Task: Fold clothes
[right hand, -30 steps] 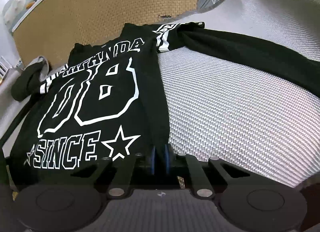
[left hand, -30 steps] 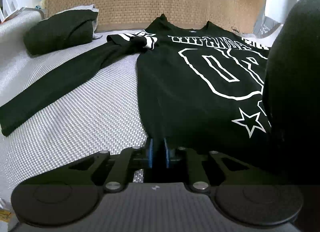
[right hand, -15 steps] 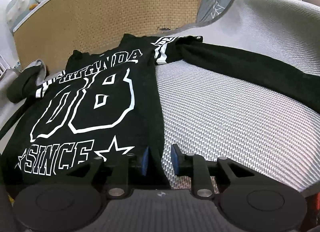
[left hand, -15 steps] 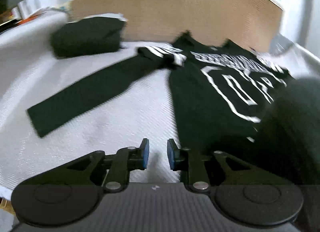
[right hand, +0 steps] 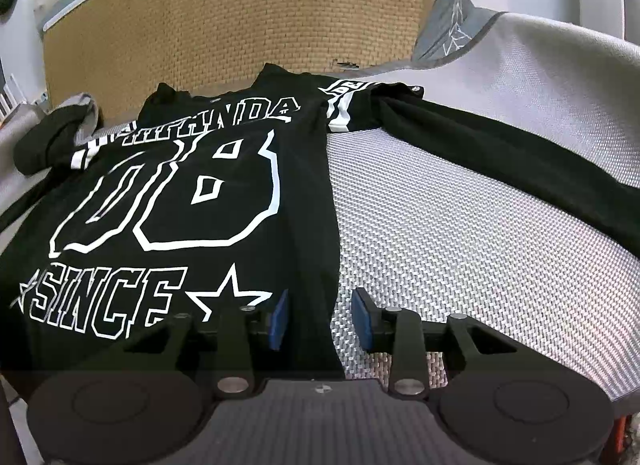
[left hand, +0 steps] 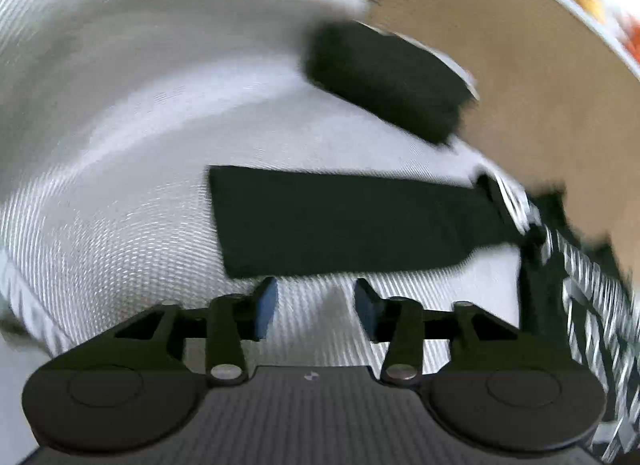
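Our right tool (right hand: 318,315) has its jaws opening, straddling the side edge of the black long-sleeved shirt with white "08" print (right hand: 192,193) without pressing it. The shirt lies flat on the grey woven mattress (right hand: 460,233), its sleeve stretched out. Our left tool (left hand: 315,311) is also opening, empty, just short of the other black sleeve (left hand: 340,221). Beyond lies a folded black garment (left hand: 384,81) by the tan woven headboard (right hand: 240,25).

Black shirt (right hand: 192,193) front: white outlined "08", "SINCE" below between stars; top word unclear.
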Demonstrator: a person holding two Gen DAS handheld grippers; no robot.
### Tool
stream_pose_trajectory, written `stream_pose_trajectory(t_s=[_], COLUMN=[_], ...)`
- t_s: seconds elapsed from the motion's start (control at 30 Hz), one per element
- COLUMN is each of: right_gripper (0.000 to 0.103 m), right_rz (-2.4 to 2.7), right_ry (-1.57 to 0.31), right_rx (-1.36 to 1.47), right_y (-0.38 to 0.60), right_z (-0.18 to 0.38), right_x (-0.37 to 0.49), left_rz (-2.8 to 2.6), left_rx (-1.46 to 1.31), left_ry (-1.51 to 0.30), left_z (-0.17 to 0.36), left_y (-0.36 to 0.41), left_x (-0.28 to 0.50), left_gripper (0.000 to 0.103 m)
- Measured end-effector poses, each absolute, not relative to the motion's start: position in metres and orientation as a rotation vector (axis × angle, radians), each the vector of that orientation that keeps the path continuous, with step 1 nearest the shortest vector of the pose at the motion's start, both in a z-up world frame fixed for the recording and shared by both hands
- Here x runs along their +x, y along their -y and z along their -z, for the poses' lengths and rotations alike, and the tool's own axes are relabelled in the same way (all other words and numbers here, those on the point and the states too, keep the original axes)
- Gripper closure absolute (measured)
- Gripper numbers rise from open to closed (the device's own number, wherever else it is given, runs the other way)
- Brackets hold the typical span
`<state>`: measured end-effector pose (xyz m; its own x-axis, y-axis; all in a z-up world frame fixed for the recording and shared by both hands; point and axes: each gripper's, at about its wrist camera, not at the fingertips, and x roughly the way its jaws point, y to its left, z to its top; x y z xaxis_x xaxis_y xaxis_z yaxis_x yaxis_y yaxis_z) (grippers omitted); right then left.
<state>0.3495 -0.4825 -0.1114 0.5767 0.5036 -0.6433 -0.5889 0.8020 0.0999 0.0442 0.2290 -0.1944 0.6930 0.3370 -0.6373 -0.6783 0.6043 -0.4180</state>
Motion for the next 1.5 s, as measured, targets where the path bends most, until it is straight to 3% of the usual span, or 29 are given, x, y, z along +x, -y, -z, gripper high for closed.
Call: stream_pose_trajectory(t_s=[0.2,0.5,0.73,1.1,1.2,1.37,1.5], right_gripper=[0.062,0.045,0.045,0.037,0.036,0.034,0.028], right_rz=[-0.593,-0.542,-0.512,-0.56,-0.678,-0.695,-0.637], right_ry=[-0.67,-0.577,-0.346,-0.173,-0.226,-0.33,-0.283], right_rx=[-0.249,-0.327,-0.499,-0.49,-0.378,-0.527,-0.634], right_y=[0.467,0.456,0.431,0.384,0.371,0.339,0.332], right_z=[0.11,0.115,0.118,0.106,0.1,0.115,0.133], right_x=[0.338,0.331,0.306,0.376,0.409,0.434,0.422], left_rz=[-0.644,-0.667,-0.66,-0.678,-0.667,-0.653,-0.67], left_rx=[-0.771,-0.823,-0.755,-0.806,-0.752,-0.725,-0.684], left_ry=[-0.496,-0.42,-0.436,-0.43,-0.484,-0.496,-0.492], left_z=[0.201,0.205,0.206,0.205,0.203,0.203,0.206], left_y=[-0.241,-0.241,-0.236,-0.245,-0.245,-0.244,-0.241], left_x=[0.044,0.047,0.05,0.059,0.068,0.072,0.077], left_gripper=[0.045,0.029,0.026,0.021,0.02,0.018,0.016])
